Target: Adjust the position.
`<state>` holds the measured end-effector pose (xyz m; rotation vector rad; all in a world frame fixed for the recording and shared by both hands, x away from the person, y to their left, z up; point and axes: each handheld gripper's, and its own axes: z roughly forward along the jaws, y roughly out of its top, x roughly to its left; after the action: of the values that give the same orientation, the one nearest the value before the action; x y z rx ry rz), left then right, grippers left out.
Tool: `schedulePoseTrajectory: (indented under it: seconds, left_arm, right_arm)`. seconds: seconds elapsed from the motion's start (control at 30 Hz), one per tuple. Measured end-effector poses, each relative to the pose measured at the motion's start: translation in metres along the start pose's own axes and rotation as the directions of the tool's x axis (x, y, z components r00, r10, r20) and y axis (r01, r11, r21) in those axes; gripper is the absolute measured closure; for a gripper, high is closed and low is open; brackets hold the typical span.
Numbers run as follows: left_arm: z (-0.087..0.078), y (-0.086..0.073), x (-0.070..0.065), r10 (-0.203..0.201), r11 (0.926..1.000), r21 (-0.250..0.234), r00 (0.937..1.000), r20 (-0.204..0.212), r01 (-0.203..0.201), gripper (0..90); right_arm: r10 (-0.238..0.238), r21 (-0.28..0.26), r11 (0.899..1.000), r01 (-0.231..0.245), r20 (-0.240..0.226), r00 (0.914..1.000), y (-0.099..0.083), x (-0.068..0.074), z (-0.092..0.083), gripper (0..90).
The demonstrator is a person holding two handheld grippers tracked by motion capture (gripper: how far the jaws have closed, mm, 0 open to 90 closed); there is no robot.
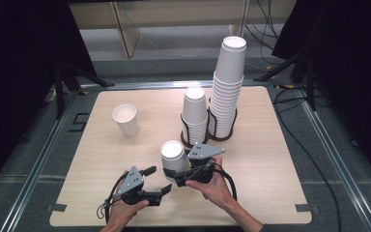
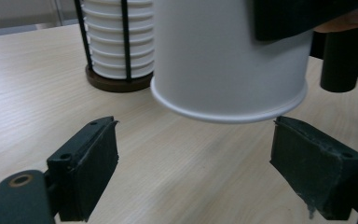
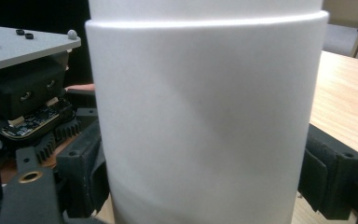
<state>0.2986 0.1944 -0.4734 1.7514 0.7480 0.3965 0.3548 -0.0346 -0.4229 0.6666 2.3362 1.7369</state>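
The tabletop (image 1: 101, 193) carries everything, and the wire cup rack (image 1: 221, 126) near its middle serves as the landmark. The rack's right bay holds the tall stack of paper cups (image 1: 228, 92), rim down and nested so the wires keep the column upright; the left bay holds the shorter stack (image 1: 194, 113) the same way. Well to the left of the rack a single cup (image 1: 126, 119) stands mouth up, apart from the rest, seemingly set out on its own.

Just in front of the rack, the held cup (image 1: 173, 157) hangs upside down, rim lifted clear of the wood as the left gripper view shows. In the right gripper view it looks like two nested cups, one rim ringing the wall. The right gripper (image 1: 175, 175) pinches its wall from both sides, probably to steady it. The left gripper (image 1: 157, 179), nearer the person than the rack, has its jaws spread under the rim with nothing between them, likely poised to pull the outer cup free.
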Motion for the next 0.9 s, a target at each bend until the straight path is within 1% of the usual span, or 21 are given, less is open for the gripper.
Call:
schedulePoseTrajectory:
  seconds: [0.03, 0.07, 0.1, 0.13, 0.17, 0.2, 0.23, 0.33, 0.4, 0.43, 0.47, 0.53, 0.57, 0.6, 0.63, 0.73, 0.77, 0.8, 0.83, 0.87, 0.9]
  left_arm:
    - [0.0, 0.0, 0.0, -0.004, 0.9999, -0.016, 0.9999, 0.01, 0.004, 14.5]
    - [-0.002, 0.001, 0.0, 0.008, 0.9999, -0.01, 0.9999, 0.011, -0.008, 14.5]
    - [-0.002, 0.001, 0.0, 0.007, 0.9999, -0.014, 0.9999, 0.01, -0.006, 14.4]
    - [-0.001, 0.001, 0.0, 0.0, 0.9992, -0.04, 0.9999, 0.016, 0.001, 14.4]
    - [-0.001, 0.001, 0.0, 0.0, 0.9991, -0.042, 0.9999, 0.016, 0.0, 14.4]
    - [-0.003, 0.002, 0.0, 0.003, 0.9998, -0.022, 1.0, 0.007, -0.002, 14.4]
    - [-0.003, 0.002, 0.0, 0.003, 0.9997, -0.024, 1.0, 0.009, -0.002, 14.4]
    - [-0.003, 0.002, -0.001, 0.009, 0.9996, -0.028, 0.9998, 0.015, -0.008, 14.4]
    - [-0.002, 0.002, -0.001, 0.012, 0.9991, -0.042, 0.9998, 0.018, -0.011, 14.4]
    - [-0.003, 0.002, -0.002, 0.012, 0.9993, -0.035, 0.9998, 0.015, -0.012, 14.4]
    - [-0.002, 0.002, -0.002, 0.011, 0.9992, -0.038, 0.9997, 0.02, -0.01, 14.1]
    - [-0.001, 0.002, -0.002, 0.012, 0.9982, -0.059, 0.9994, 0.032, -0.01, 14.0]
    - [-0.002, 0.002, -0.002, 0.016, 0.9982, -0.058, 0.9993, 0.033, -0.014, 13.9]
    - [-0.003, 0.003, -0.002, 0.017, 0.9991, -0.039, 0.9996, 0.024, -0.017, 13.8]
    - [-0.003, 0.003, -0.002, 0.018, 0.999, -0.042, 0.9995, 0.026, -0.017, 13.7]
    - [-0.001, 0.002, -0.002, 0.01, 0.9981, -0.062, 0.9995, 0.03, -0.009, 10.0]
    - [-0.002, 0.003, -0.002, 0.013, 0.9991, -0.041, 0.9998, 0.018, -0.012, 8.2]
    - [-0.002, 0.003, -0.002, 0.009, 0.9992, -0.039, 0.9998, 0.015, -0.008, 7.1]
    - [-0.002, 0.003, -0.002, 0.009, 0.9993, -0.037, 0.9999, 0.012, -0.008, 5.8]
    - [-0.001, 0.003, -0.002, 0.006, 0.9993, -0.038, 0.9999, 0.011, -0.005, 4.8]
    - [0.0, 0.003, -0.002, 0.004, 0.9991, -0.042, 0.9999, 0.014, -0.003, 3.8]
  right_arm:
    - [-0.007, 0.005, 1.0, 0.007, 0.009, 0.9999, 0.0, 0.0, 0.0, 17.3]
    - [-0.023, 0.012, 1.0, 0.022, 0.02, 0.9995, 0.001, 0.0, -0.001, 17.3]
    - [-0.033, 0.01, 0.999, 0.032, 0.021, 0.9992, 0.001, -0.001, -0.001, 17.4]
    - [-0.028, 0.005, 1.0, 0.028, 0.022, 0.9994, 0.001, -0.001, -0.001, 17.4]
    - [-0.018, 0.018, 1.0, 0.018, 0.022, 0.9996, 0.001, -0.001, -0.002, 17.5]
    - [-0.02, 0.019, 1.0, 0.019, 0.026, 0.9995, 0.001, -0.001, -0.002, 17.5]
    - [-0.017, 0.014, 1.0, 0.017, 0.027, 0.9995, 0.001, -0.001, -0.002, 17.5]
    - [-0.022, 0.028, 0.999, 0.022, 0.02, 0.9996, 0.0, 0.0, 0.001, 17.5]
    - [-0.007, 0.02, 1.0, 0.007, -0.014, 0.9999, -0.002, 0.003, 0.005, 17.5]
    - [-0.029, 0.025, 0.999, 0.029, 0.008, 0.9995, -0.002, 0.003, 0.005, 17.5]
    - [-0.013, 0.032, 0.999, 0.014, -0.004, 0.9999, -0.002, 0.005, 0.006, 17.6]
    - [-0.013, 0.036, 0.999, 0.013, -0.001, 0.9999, -0.002, 0.007, 0.008, 17.6]
    - [-0.016, 0.032, 0.999, 0.016, -0.007, 0.9998, -0.002, 0.008, 0.009, 17.6]
    - [-0.017, 0.018, 1.0, 0.017, -0.016, 0.9997, -0.003, 0.009, 0.012, 17.6]
    - [-0.014, 0.035, 0.999, 0.014, -0.011, 0.9998, -0.003, 0.011, 0.013, 17.7]
    - [-0.028, 0.023, 0.999, 0.028, -0.027, 0.9992, -0.004, 0.013, 0.017, 17.7]
    - [-0.031, 0.024, 0.999, 0.032, -0.021, 0.9993, -0.004, 0.014, 0.018, 17.7]
    - [-0.025, 0.016, 1.0, 0.025, -0.045, 0.9987, -0.004, 0.015, 0.02, 17.7]
    - [-0.046, 0.021, 0.999, 0.046, -0.023, 0.9987, -0.003, 0.016, 0.019, 17.7]
    - [-0.024, 0.006, 1.0, 0.024, -0.041, 0.9989, -0.004, 0.018, 0.021, 17.7]
    - [-0.041, 0.014, 0.999, 0.042, -0.036, 0.9985, -0.003, 0.018, 0.021, 17.7]
